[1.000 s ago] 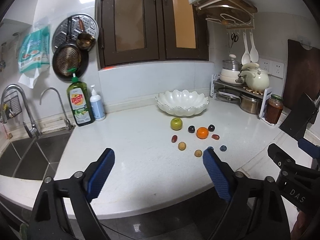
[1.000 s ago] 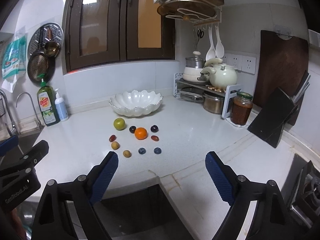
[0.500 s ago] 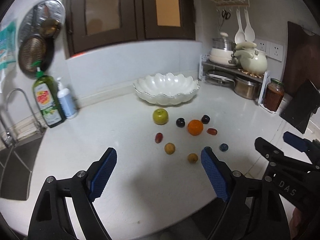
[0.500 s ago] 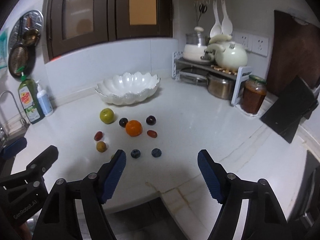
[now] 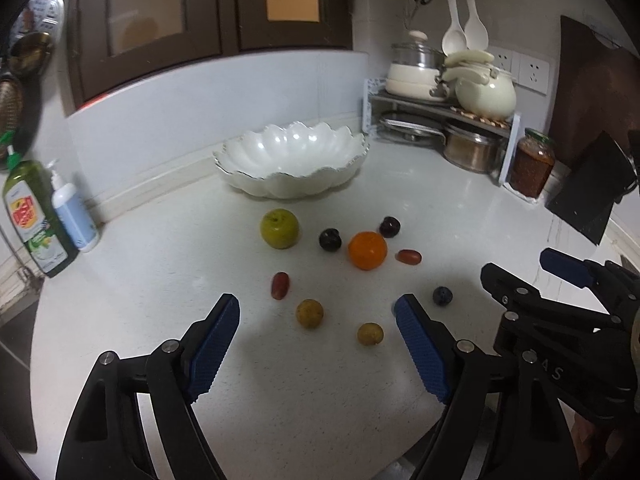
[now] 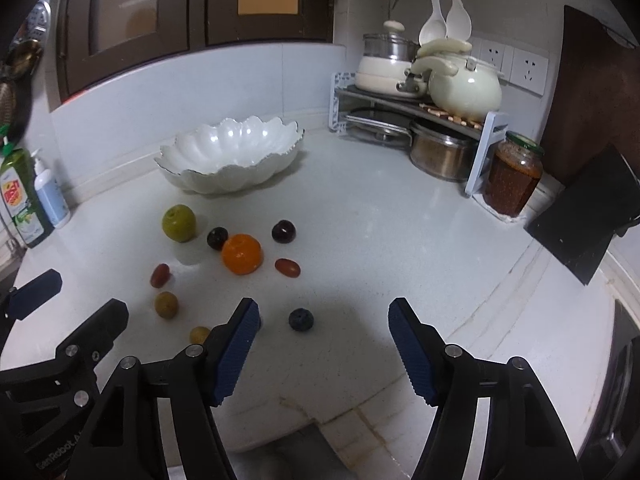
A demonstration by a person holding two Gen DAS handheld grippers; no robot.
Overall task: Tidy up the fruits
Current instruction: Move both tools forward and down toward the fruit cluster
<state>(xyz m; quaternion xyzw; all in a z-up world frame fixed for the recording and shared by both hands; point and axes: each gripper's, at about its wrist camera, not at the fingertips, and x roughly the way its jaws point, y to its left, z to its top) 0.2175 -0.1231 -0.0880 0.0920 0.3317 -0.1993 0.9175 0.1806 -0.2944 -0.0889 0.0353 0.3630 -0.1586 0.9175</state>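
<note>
Several fruits lie on the white counter [image 5: 160, 280] in front of an empty white scalloped bowl [image 5: 290, 160]: a green apple [image 5: 279, 228], an orange [image 5: 367, 250], dark plums [image 5: 330, 239], red grapes [image 5: 280, 285], small yellow fruits [image 5: 309, 313] and a blueberry [image 5: 442, 295]. My left gripper [image 5: 318, 316] is open, low over the yellow fruits. My right gripper [image 6: 324, 316] is open, with a blueberry [image 6: 301, 319] between its fingertips' line. The bowl [image 6: 230, 156] and orange [image 6: 241, 253] also show in the right wrist view.
A green dish-soap bottle [image 5: 30, 220] and a pump bottle [image 5: 74, 216] stand at the left. A pot rack [image 5: 444, 120] with pots and a red jar [image 5: 534, 168] fill the right corner. A dark knife block [image 5: 592, 188] stands at the right. The counter's front edge lies below the grippers.
Both grippers have moved forward and down toward the fruits, which now look larger and closer. Both stay open. No fruit has moved.
</note>
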